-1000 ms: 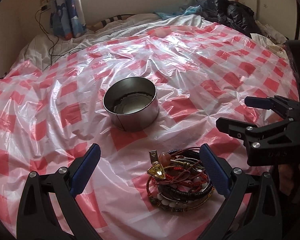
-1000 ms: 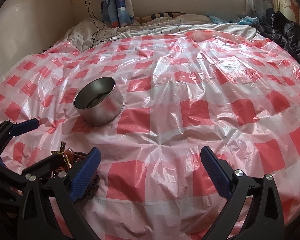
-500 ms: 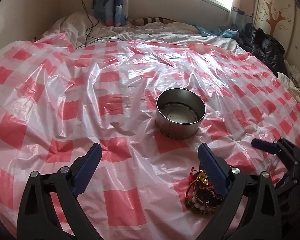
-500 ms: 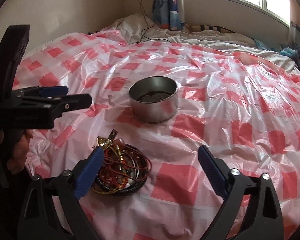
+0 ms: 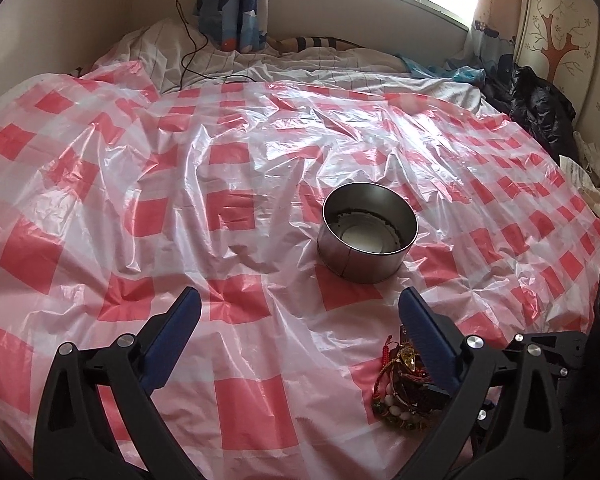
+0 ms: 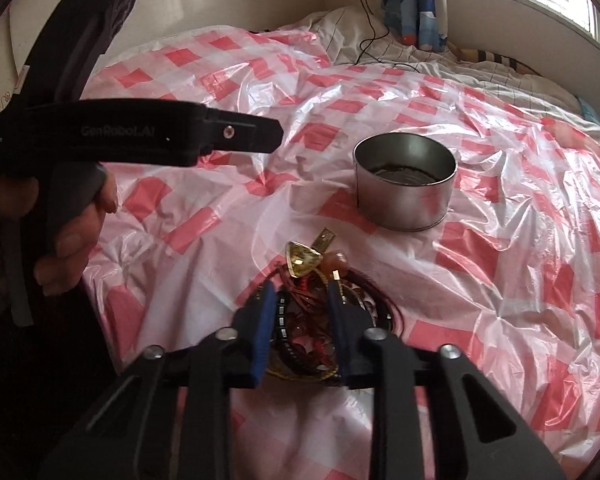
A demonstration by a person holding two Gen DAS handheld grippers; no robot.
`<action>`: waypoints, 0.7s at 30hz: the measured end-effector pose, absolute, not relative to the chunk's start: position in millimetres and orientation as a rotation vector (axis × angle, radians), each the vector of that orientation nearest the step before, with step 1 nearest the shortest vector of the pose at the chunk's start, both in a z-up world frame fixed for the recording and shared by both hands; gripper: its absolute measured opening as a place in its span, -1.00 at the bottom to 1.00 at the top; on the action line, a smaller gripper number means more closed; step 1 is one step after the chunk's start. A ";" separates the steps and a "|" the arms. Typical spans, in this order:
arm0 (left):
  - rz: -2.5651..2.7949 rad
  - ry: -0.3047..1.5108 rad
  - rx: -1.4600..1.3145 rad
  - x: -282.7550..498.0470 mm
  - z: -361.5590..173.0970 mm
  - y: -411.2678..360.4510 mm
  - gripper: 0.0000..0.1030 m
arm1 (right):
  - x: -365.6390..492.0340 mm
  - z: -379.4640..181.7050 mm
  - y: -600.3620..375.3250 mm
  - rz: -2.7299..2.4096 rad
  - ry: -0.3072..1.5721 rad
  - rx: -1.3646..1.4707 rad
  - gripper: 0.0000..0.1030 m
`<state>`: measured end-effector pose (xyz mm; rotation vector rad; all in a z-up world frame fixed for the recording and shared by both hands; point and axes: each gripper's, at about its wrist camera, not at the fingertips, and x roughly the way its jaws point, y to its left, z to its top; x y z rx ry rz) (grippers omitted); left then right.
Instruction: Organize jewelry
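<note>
A: The right gripper [image 6: 300, 292] is sitting down in the jewelry pile [image 6: 320, 320], its blue pads [image 6: 260, 332] having just been closing, with cords and a beaded bracelet between them. It looks clamped on the tangle.

B: And the pile is lying on the red-checked plastic sheet [image 6: 500, 280], with the round metal tin [image 6: 406, 184] near it at 1 o'clock, apart from it.

A: A gold triangular pendant [image 6: 303, 259] is poking out at the pile's 12 o'clock edge.

B: In the left view, the left gripper [image 5: 300, 320] is hanging above the sheet, fingers wide apart, nothing between them. The pile is at 5 o'clock, partly hidden behind the right finger.

A: A hand [image 6: 72, 236] is gripping that left tool's handle at 9 o'clock.
</note>
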<state>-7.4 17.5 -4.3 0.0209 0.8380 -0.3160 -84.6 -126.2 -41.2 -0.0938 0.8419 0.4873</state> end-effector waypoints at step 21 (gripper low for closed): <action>-0.536 0.981 0.100 -14.4 -32.4 -27.8 0.85 | -77.3 -4.0 -259.4 0.650 0.563 0.820 -0.95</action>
